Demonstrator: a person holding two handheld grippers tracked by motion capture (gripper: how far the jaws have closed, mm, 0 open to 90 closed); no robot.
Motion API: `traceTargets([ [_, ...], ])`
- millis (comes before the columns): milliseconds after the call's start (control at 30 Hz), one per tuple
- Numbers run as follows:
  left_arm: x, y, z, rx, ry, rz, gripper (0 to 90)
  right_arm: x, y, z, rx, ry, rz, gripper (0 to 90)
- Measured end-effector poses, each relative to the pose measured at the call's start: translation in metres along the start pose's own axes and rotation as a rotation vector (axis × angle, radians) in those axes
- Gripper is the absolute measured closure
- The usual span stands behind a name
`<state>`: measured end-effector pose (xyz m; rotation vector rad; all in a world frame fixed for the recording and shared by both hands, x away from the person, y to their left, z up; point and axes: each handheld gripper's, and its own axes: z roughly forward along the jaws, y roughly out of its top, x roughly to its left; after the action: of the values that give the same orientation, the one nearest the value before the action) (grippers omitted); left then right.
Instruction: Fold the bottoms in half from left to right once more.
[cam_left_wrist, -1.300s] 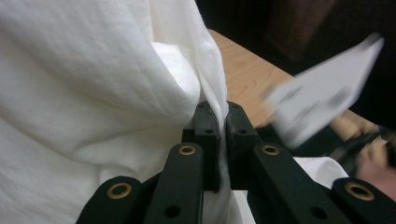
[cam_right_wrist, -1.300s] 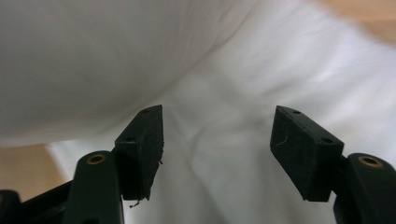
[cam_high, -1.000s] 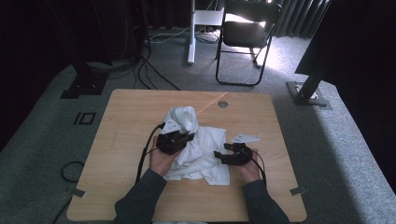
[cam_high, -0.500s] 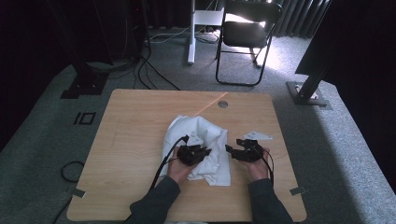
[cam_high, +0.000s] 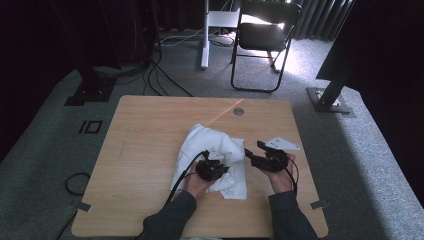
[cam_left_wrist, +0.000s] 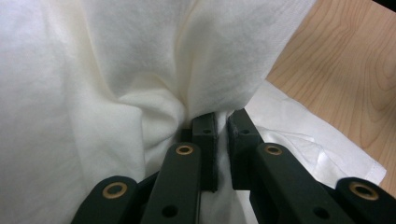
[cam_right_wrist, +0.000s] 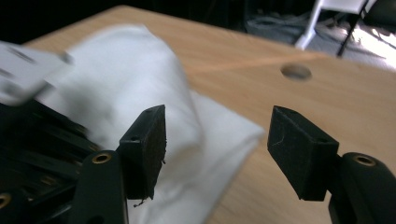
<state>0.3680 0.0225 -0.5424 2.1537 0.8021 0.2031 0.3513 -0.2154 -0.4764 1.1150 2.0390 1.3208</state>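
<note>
While the person leans over the wooden bench (cam_high: 150, 150), a crumpled white cloth (cam_high: 215, 145) lies a little right of its middle, bunched high at the back and spread flatter toward the near edge. The left gripper (cam_high: 220, 165) sits low on the cloth, and its 2 fingers (cam_left_wrist: 205, 135) are pressed nearly together with a fold of the white fabric pinched between them; in the left gripper view the cloth rises in a gathered ridge straight from the pads and drapes off to both sides, with a hemmed edge lying flat on the wood at the right. The left hand (cam_high: 197, 182) wraps the gripper's body from the near side, and a black cable (cam_high: 182, 172) trails back from it across the cloth and the bench.

The right gripper (cam_high: 252, 155) hangs just beside the cloth's right edge, held in the right hand (cam_high: 280, 175), with its grey 3-cornered plate (cam_high: 282, 144) on top. Its fingers (cam_right_wrist: 147, 144) stand well apart with nothing between them; past the gap lie the cloth's edge and bare wood. They have just been closing slightly.

A round hole (cam_high: 238, 111) marks the bench near its far edge. Behind the bench a black folding chair (cam_high: 265, 35) stands on the grey carpet (cam_high: 50, 135).
</note>
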Motion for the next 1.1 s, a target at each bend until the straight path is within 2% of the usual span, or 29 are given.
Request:
traceTargets([
  [67, 0.000, 0.001, -0.001, -0.004, -0.004, -0.006, 83.8, 0.007, 0.007, -0.001, -0.023, 0.032, -0.015, 36.6],
  [100, 0.000, 0.001, -0.001, -0.004, -0.006, -0.007, 83.1, 0.011, 0.010, 0.003, -0.020, 0.061, -0.024, 36.5],
  [133, 0.000, 0.001, -0.002, -0.007, -0.010, -0.009, 82.0, 0.014, 0.011, 0.006, -0.012, 0.070, -0.030, 36.3],
  [200, 0.000, 0.002, -0.004, -0.018, -0.015, -0.018, 80.4, 0.019, 0.013, 0.023, 0.028, 0.081, -0.047, 38.6],
  [267, 0.001, 0.004, -0.006, -0.027, -0.022, -0.025, 77.8, 0.020, 0.012, 0.037, 0.069, 0.090, -0.049, 46.8],
  [333, 0.001, 0.005, -0.010, -0.037, -0.043, -0.040, 74.0, 0.019, 0.011, 0.051, 0.101, 0.062, -0.058, 65.1],
  [367, 0.001, 0.005, -0.010, -0.037, -0.043, -0.040, 70.4, 0.019, 0.011, 0.051, 0.101, 0.062, -0.058, 65.1],
  [400, 0.001, 0.008, -0.015, -0.049, -0.056, -0.043, 70.4, 0.015, 0.010, 0.057, 0.118, 0.034, -0.050, 73.9],
  [433, -0.001, 0.010, -0.020, -0.059, -0.051, -0.040, 66.9, 0.007, 0.009, 0.064, 0.123, 0.026, -0.015, 81.5],
  [467, -0.001, 0.014, -0.026, -0.074, -0.051, -0.040, 66.1, 0.002, 0.009, 0.067, 0.131, 0.019, 0.009, 82.9],
  [567, 0.002, 0.026, -0.056, -0.175, -0.059, -0.042, 61.6, -0.010, 0.006, 0.075, 0.146, 0.006, 0.043, 83.9],
  [633, 0.011, 0.034, -0.079, -0.247, -0.014, -0.046, 61.0, -0.015, 0.004, 0.080, 0.158, -0.007, 0.045, 84.0],
  [700, 0.027, 0.038, -0.096, -0.272, 0.062, -0.073, 61.1, -0.019, 0.003, 0.084, 0.169, -0.009, 0.052, 83.9],
  [767, 0.043, 0.037, -0.102, -0.262, 0.126, -0.105, 63.1, -0.022, 0.003, 0.088, 0.178, -0.011, 0.059, 83.6],
  [800, 0.049, 0.036, -0.102, -0.250, 0.142, -0.116, 64.2, -0.024, 0.003, 0.091, 0.179, -0.015, 0.064, 83.5],
  [833, 0.055, 0.034, -0.100, -0.230, 0.149, -0.129, 64.5, -0.025, 0.003, 0.092, 0.182, -0.016, 0.064, 83.5],
  [867, 0.061, 0.030, -0.095, -0.197, 0.138, -0.132, 64.5, -0.026, 0.004, 0.095, 0.186, -0.019, 0.068, 83.5],
  [967, 0.063, 0.023, -0.079, -0.132, 0.150, -0.102, 64.4, -0.031, 0.006, 0.101, 0.199, -0.035, 0.071, 83.3],
  [1100, 0.064, 0.014, -0.059, -0.115, 0.151, -0.111, 63.4, -0.035, 0.009, 0.109, 0.221, -0.059, 0.071, 83.2],
])
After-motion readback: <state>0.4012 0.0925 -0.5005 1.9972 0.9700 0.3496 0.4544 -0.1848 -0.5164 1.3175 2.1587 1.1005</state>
